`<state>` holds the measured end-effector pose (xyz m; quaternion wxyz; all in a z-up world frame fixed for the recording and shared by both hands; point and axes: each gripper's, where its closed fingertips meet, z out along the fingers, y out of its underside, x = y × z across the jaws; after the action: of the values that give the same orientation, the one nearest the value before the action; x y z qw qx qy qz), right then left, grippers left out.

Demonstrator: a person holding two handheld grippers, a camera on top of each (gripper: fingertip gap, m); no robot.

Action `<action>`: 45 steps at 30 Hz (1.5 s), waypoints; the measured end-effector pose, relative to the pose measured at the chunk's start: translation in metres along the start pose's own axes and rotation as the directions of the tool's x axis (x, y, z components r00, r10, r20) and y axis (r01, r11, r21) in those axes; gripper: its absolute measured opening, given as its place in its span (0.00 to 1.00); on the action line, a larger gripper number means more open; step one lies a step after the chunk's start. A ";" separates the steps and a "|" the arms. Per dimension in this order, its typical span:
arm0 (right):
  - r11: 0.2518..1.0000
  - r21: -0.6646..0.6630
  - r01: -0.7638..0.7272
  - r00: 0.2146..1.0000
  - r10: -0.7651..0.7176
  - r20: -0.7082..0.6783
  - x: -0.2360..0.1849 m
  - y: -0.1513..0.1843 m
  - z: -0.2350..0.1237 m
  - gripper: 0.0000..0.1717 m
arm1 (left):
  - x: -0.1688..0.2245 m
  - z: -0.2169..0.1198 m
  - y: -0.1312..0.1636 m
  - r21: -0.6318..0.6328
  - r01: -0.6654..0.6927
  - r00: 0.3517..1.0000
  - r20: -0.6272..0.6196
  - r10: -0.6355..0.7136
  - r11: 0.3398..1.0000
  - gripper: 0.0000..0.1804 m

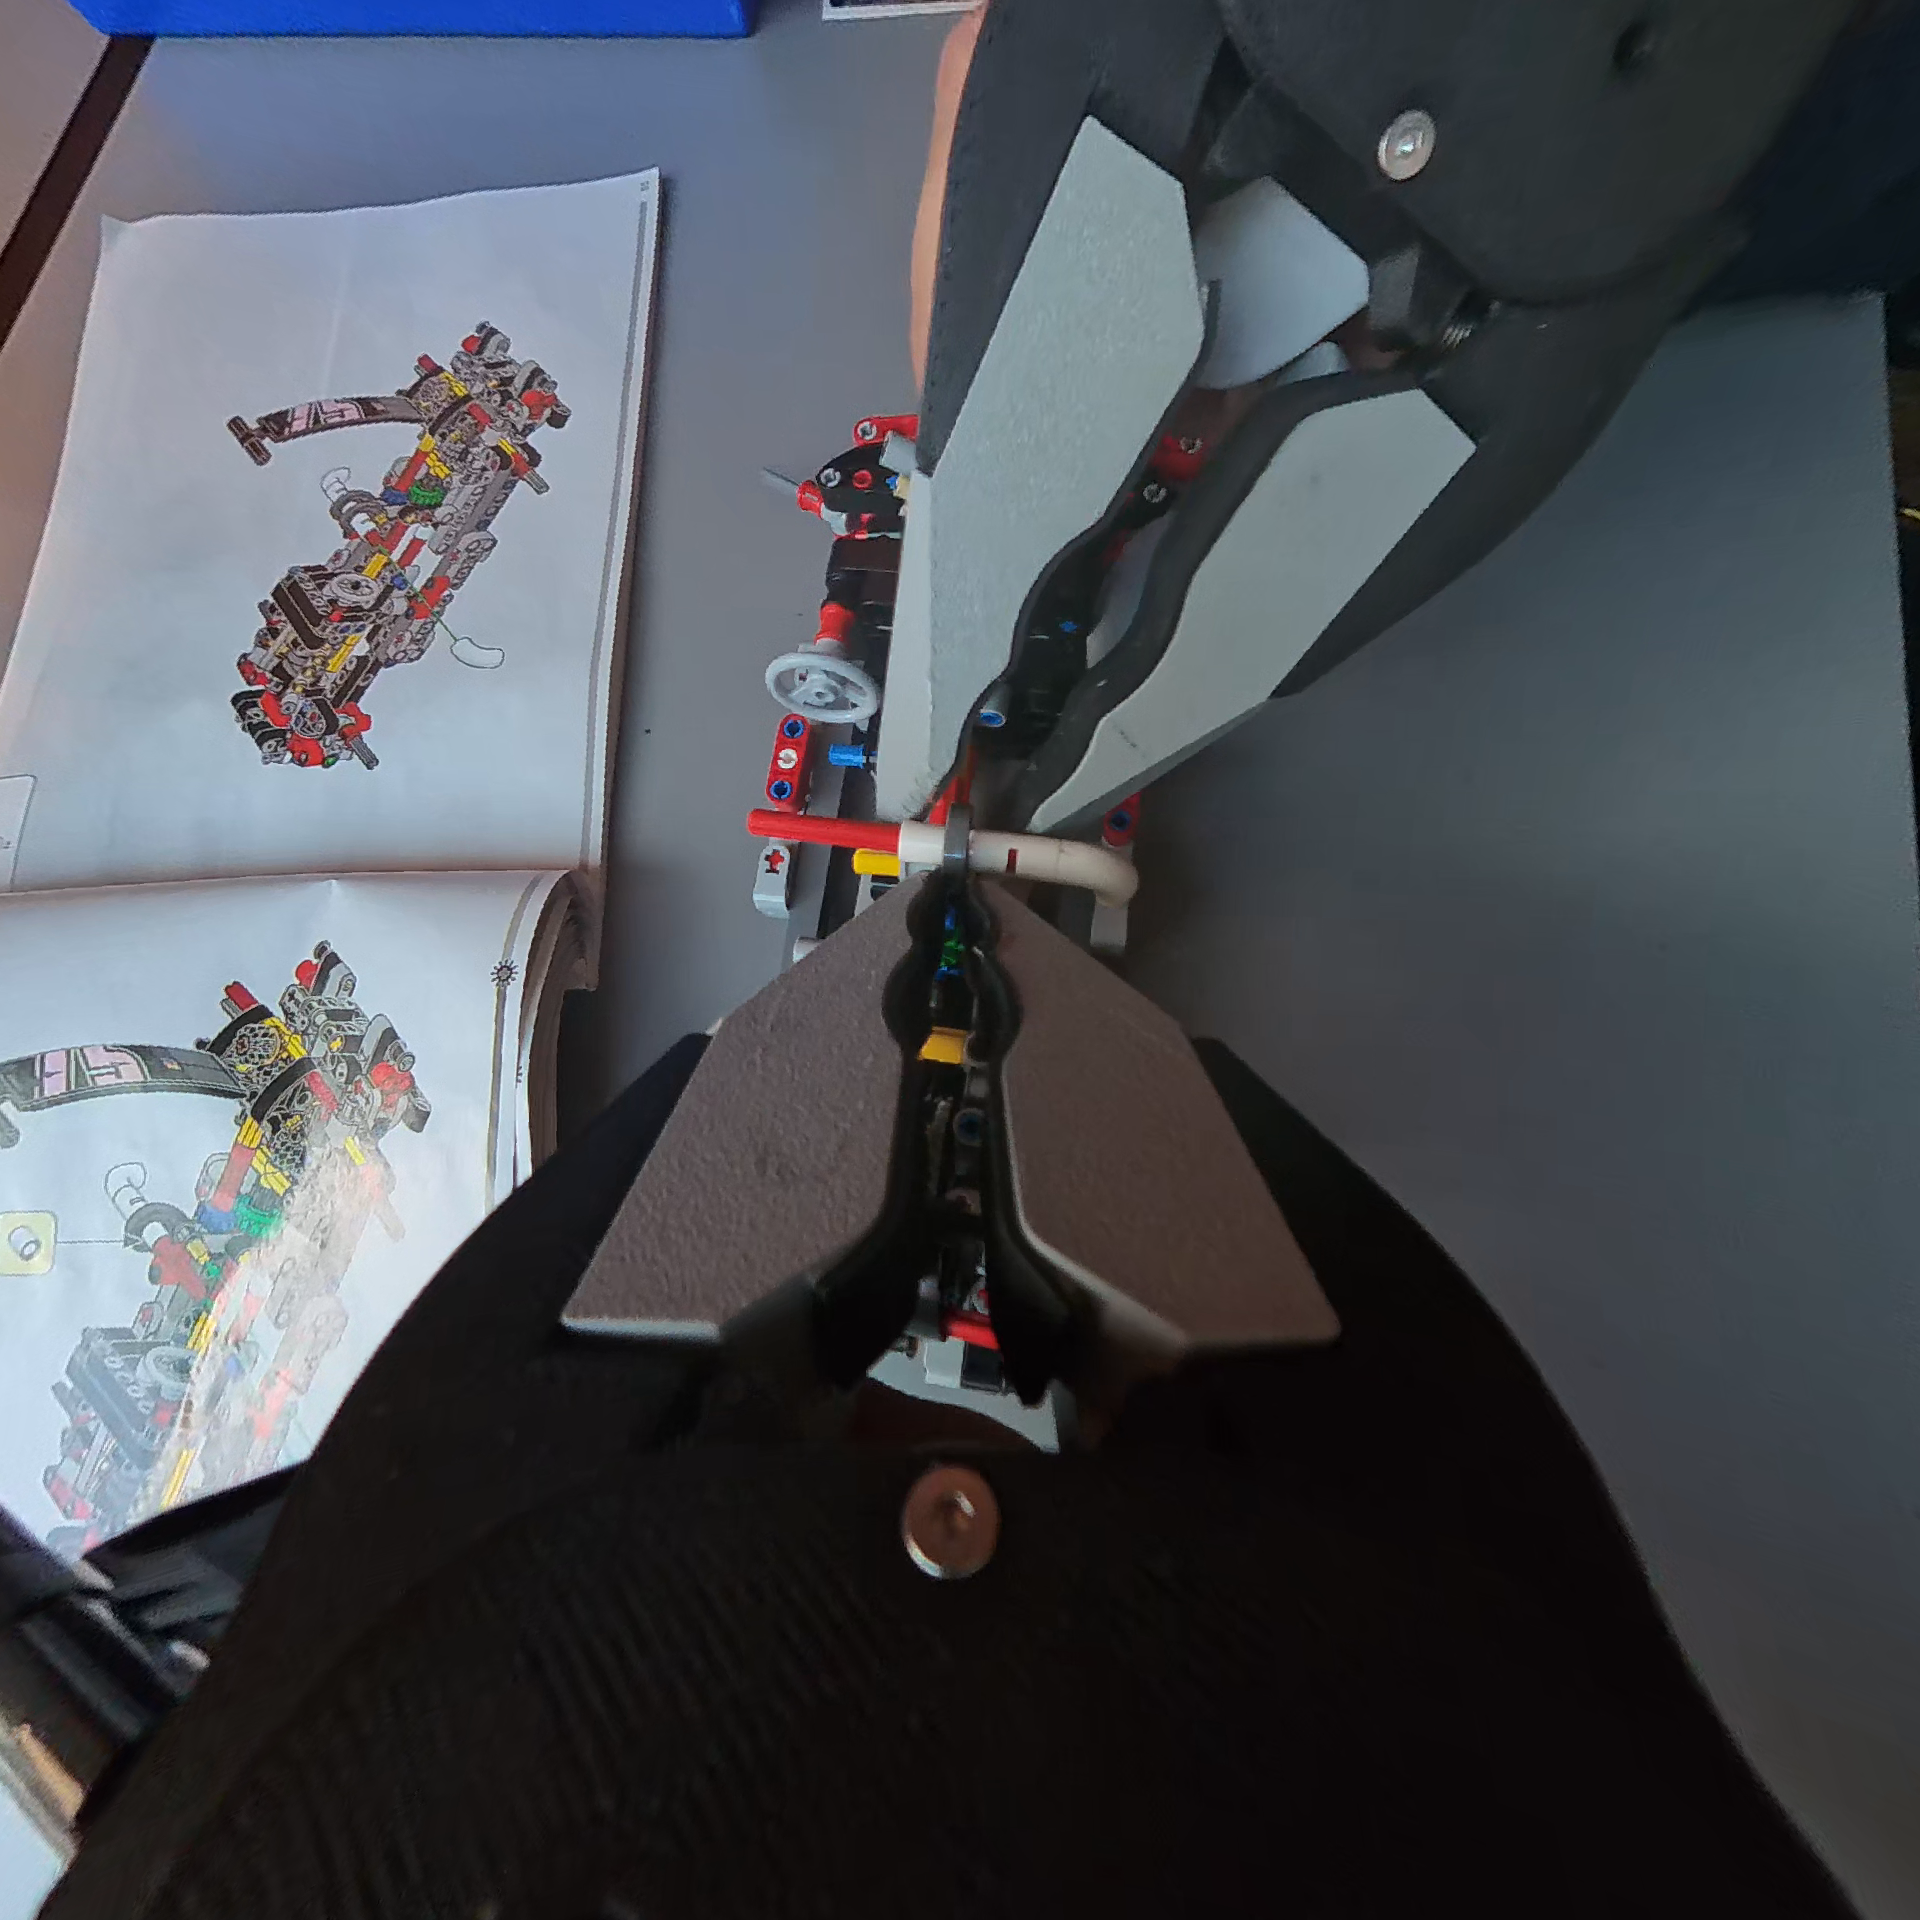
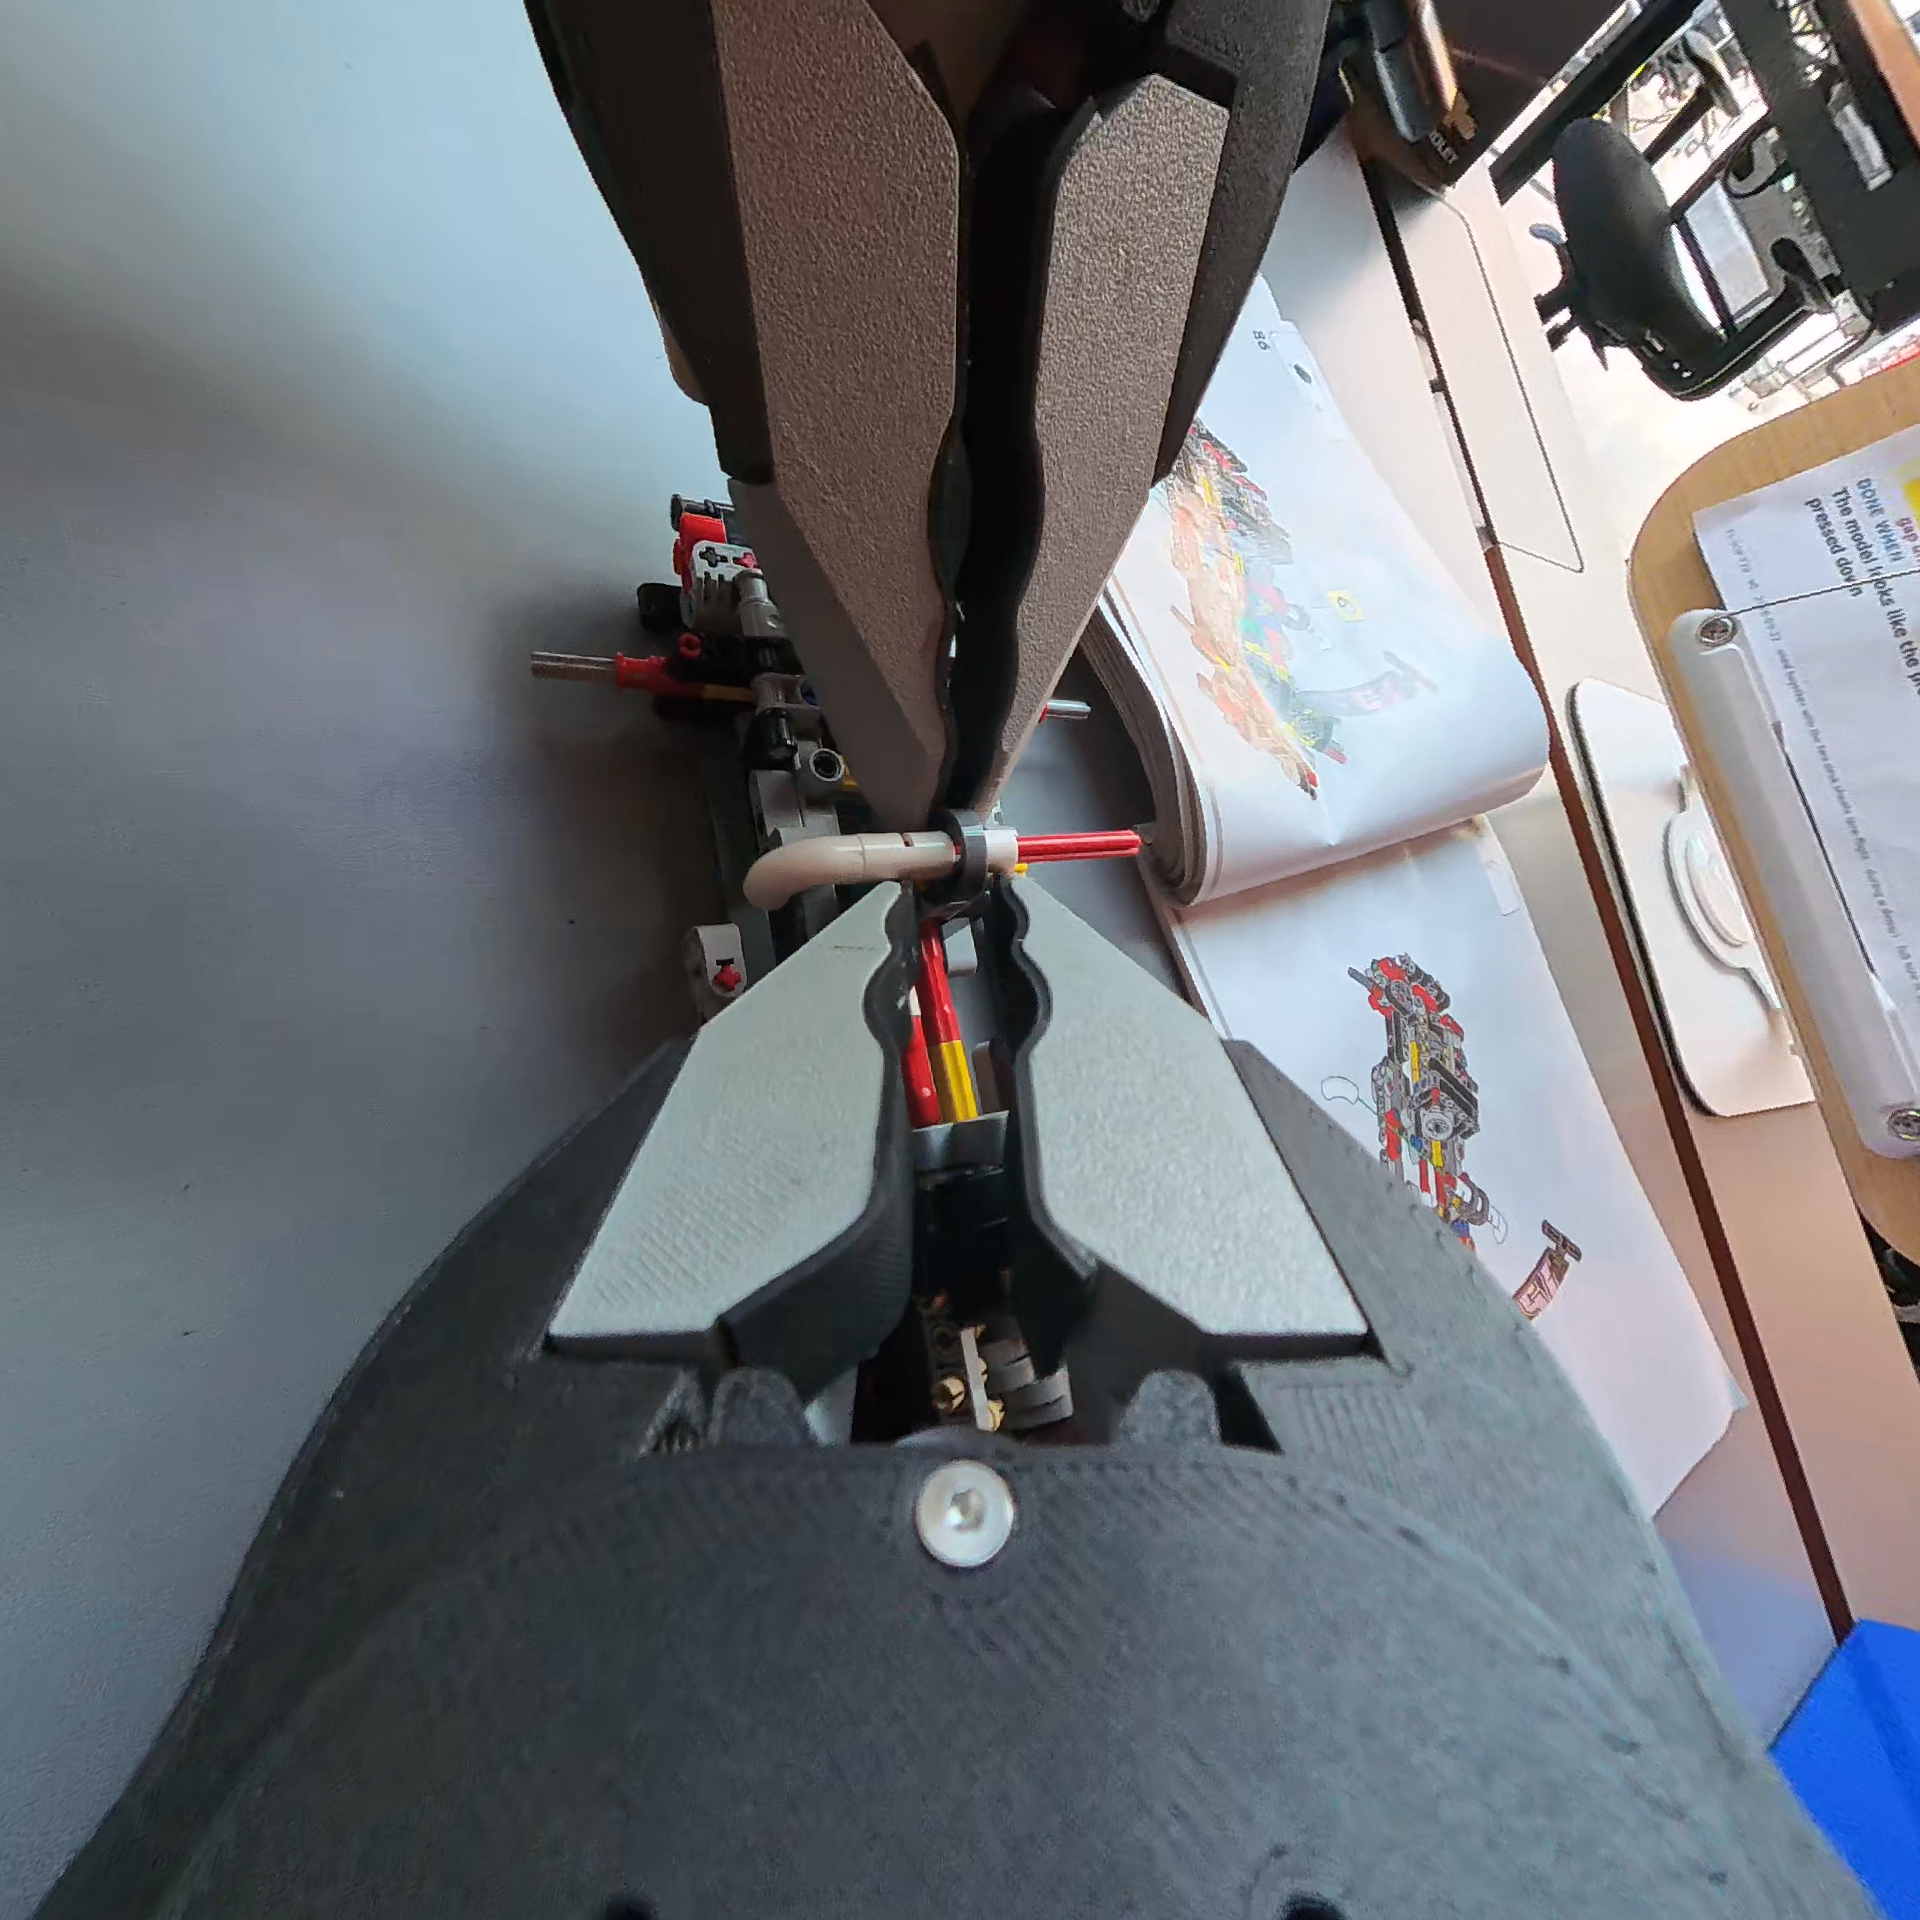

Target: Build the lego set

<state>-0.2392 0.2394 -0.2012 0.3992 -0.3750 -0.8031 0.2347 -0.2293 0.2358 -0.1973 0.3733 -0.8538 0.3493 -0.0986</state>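
Observation:
A dark grey ring [image 1: 957, 844] sits on a red axle [image 1: 821, 828] that joins a white curved pipe [image 1: 1070, 857], on top of a brick-built model [image 1: 831, 582] lying on the grey table. My left gripper [image 1: 951, 883] is shut, and its tips touch the ring's edge from one side. My right gripper [image 2: 956, 899] reaches in from the opposite side. Its jaws stand slightly apart with the ring's [image 2: 971, 847] lower edge between the tips, and a gap shows at one pad. The left gripper [image 2: 961, 816] meets it tip to tip over the pipe [image 2: 821, 857].
An open instruction booklet [image 1: 343, 520] lies beside the model, close to the axle's free end [image 2: 1081, 840]. A blue box [image 1: 416, 16] stands at the table's edge. A clipboard with paper [image 2: 1787, 883] lies on a wooden desk, with an office chair [image 2: 1631, 208] beyond it. The tips of both grippers are at nearly the same place.

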 end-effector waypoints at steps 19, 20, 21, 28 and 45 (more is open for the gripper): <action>0.999 -0.037 0.012 1.000 -0.012 0.002 0.003 0.002 0.002 0.04 | -0.003 0.001 0.000 -0.008 0.012 1.000 0.007 -0.012 1.000 0.00; 0.999 -0.039 0.007 1.000 -0.007 0.007 0.003 0.002 0.002 0.04 | -0.003 0.001 0.000 -0.008 0.011 1.000 0.008 -0.011 1.000 0.00; 0.999 -0.042 0.002 1.000 -0.002 0.011 0.003 0.002 0.002 0.04 | -0.003 0.001 0.000 -0.007 0.011 1.000 0.009 -0.011 1.000 0.00; 1.000 -0.021 -0.008 1.000 0.009 0.015 0.004 0.000 0.004 0.05 | -0.007 -0.002 0.002 -0.007 0.021 1.000 -0.010 -0.021 1.000 0.00; 0.992 0.119 -0.039 0.999 0.036 0.034 0.013 -0.009 -0.012 0.05 | -0.009 -0.002 0.001 0.007 0.043 0.999 -0.011 -0.043 0.999 0.00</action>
<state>-0.2382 0.2451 -0.1821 0.4037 -0.3616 -0.7866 0.2959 -0.2368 0.2407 -0.1958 0.3723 -0.8591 0.3325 -0.1127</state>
